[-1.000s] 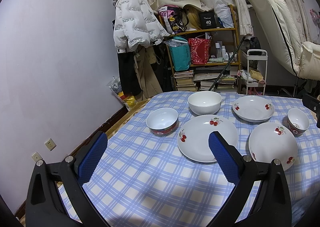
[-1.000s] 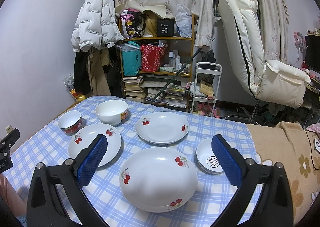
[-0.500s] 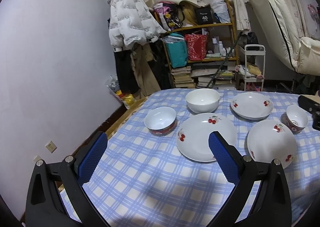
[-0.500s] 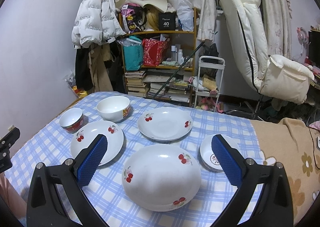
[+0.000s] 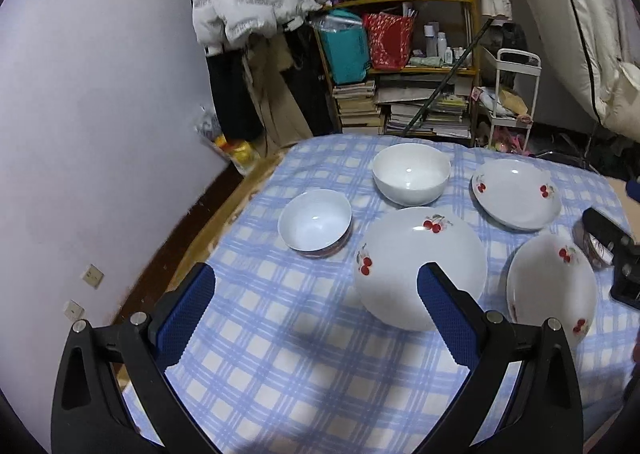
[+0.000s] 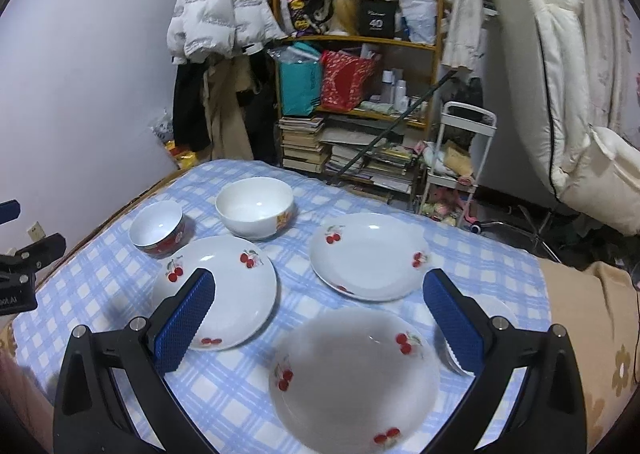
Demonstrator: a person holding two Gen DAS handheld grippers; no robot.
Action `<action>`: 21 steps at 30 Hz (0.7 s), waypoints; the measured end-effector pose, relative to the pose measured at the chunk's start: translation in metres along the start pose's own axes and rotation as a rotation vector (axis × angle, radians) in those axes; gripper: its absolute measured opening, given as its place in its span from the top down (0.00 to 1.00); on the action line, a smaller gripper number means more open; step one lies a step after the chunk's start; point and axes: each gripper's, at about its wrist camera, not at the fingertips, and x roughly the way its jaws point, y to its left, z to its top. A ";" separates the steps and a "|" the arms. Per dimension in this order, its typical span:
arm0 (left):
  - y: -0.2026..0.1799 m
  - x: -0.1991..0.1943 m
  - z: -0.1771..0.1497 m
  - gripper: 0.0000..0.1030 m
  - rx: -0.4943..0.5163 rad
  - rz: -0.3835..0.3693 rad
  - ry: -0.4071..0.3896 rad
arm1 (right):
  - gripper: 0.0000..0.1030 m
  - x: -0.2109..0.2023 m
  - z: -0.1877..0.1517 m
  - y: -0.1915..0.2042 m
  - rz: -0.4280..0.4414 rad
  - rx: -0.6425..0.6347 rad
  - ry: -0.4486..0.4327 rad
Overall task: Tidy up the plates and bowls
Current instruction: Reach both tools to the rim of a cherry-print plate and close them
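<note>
Both my left tongs [image 5: 316, 308] and right tongs [image 6: 320, 318] hang spread and empty; pinching the near cherry plate [image 6: 354, 380] by its slick rim could let it slip.

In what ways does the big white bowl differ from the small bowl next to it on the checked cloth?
The big white bowl is wider and white outside, with a small coloured mark near its base; the small bowl has a red patterned outside. The big white bowl stands farther back, the small bowl nearer the table's left edge. Both are upright, empty and white inside.

Black hand-held gripper [image 5: 314, 310], blue textured pads [image 5: 185, 312]
</note>
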 end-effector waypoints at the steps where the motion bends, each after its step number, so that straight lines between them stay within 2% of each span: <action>1: 0.000 0.007 0.003 0.03 -0.004 0.004 0.010 | 0.00 0.006 0.003 0.002 0.007 -0.003 0.003; 4: -0.002 0.023 0.006 0.03 -0.012 0.004 0.040 | 0.00 0.024 0.012 0.009 0.028 -0.007 0.016; 7: -0.002 0.048 0.010 0.03 -0.041 -0.024 0.110 | 0.00 0.042 0.021 0.016 0.046 -0.010 0.034; 9: 0.003 0.063 0.010 0.03 -0.085 -0.041 0.149 | 0.05 0.056 0.026 0.022 0.062 -0.022 0.057; 13: 0.009 0.093 0.007 0.03 -0.152 -0.085 0.204 | 0.07 0.083 0.031 0.029 0.084 -0.022 0.110; 15: 0.009 0.107 0.005 0.03 -0.142 -0.107 0.220 | 0.08 0.097 0.032 0.030 0.093 -0.022 0.131; 17: 0.008 0.117 0.005 0.03 -0.125 -0.090 0.225 | 0.08 0.109 0.031 0.030 0.118 -0.030 0.149; 19: 0.010 0.123 0.005 0.03 -0.139 -0.074 0.230 | 0.08 0.121 0.030 0.028 0.133 -0.031 0.161; 21: 0.012 0.131 0.004 0.03 -0.159 -0.095 0.248 | 0.08 0.133 0.027 0.027 0.146 -0.027 0.176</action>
